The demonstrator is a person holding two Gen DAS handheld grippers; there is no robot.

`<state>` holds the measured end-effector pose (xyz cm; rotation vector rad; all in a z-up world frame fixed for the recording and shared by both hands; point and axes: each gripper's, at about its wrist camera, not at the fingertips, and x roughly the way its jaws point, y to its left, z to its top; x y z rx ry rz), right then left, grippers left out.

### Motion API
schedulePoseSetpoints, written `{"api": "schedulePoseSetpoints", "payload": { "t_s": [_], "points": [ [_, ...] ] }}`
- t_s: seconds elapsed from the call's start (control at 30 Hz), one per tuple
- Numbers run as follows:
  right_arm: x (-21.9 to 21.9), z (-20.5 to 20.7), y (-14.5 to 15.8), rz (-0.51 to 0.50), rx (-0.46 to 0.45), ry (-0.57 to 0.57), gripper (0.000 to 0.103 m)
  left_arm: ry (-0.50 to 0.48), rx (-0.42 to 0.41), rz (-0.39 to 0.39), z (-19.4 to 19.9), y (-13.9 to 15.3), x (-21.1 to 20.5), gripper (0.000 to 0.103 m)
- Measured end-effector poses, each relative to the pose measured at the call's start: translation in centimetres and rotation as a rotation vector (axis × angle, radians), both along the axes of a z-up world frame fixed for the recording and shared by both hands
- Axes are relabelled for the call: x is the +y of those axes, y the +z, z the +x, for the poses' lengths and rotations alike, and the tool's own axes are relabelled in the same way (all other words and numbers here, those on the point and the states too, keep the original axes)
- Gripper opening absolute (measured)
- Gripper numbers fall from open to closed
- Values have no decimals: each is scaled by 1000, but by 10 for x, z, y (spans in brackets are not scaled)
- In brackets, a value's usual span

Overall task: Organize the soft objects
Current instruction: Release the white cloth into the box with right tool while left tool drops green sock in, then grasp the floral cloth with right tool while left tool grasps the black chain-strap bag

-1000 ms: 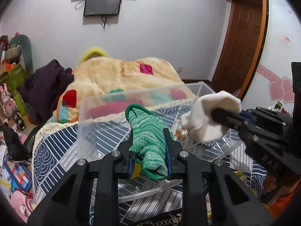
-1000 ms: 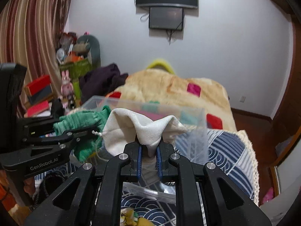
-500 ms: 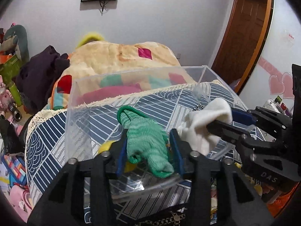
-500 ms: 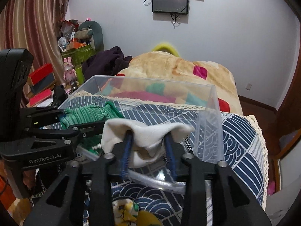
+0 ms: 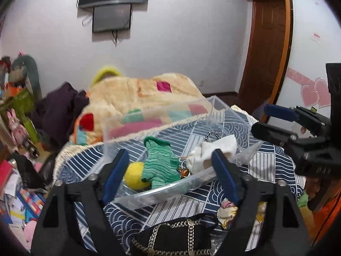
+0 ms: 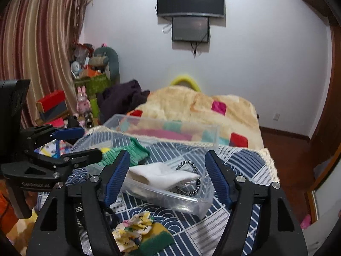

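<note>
The green knitted sock and the white sock now lie loose inside the clear plastic bin, the green one in the middle of the left wrist frame against a yellow ball, the white one just to its right beside a black-and-white braided cord. A second ago each sock was pinched between blue pads above the bin; half a second ago the jaws had begun to spread. Now the left hand-held gripper stands wide open and empty at the lower centre of its frame, and the right hand-held gripper is likewise spread wide with nothing between its fingers, so both drops look finished. The bin sits on the blue patterned bedspread of the bed, with a plush beige blanket behind it toward the upper centre. In my judgement these two pieces are sorted, and the work likely turns to what remains outside the bin: a floral scrunchie and a yellow-and-green sponge at the bottom of the right wrist frame, and a black bag with a chain at the bottom of the left wrist frame.
</note>
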<state>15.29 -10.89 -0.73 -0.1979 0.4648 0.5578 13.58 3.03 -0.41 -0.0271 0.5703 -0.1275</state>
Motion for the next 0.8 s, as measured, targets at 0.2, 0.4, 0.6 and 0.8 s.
{"api": "schedulePoseSetpoints", "payload": {
  "t_s": [0.2, 0.4, 0.6, 0.8],
  "points": [
    [-8, -21, 3, 33, -29, 13, 81, 8, -28, 3, -24, 7, 0, 96],
    [-6, -28, -17, -14, -21, 31, 81, 21, -1, 29, -39, -10, 0, 97],
    [-6, -32, -48, -18, 70, 33, 81, 23, 92, -5, -43, -44, 6, 97],
    [-4, -32, -81, -36, 157, 26, 81, 39, 156, -7, -54, -78, 9, 97]
  ]
}}
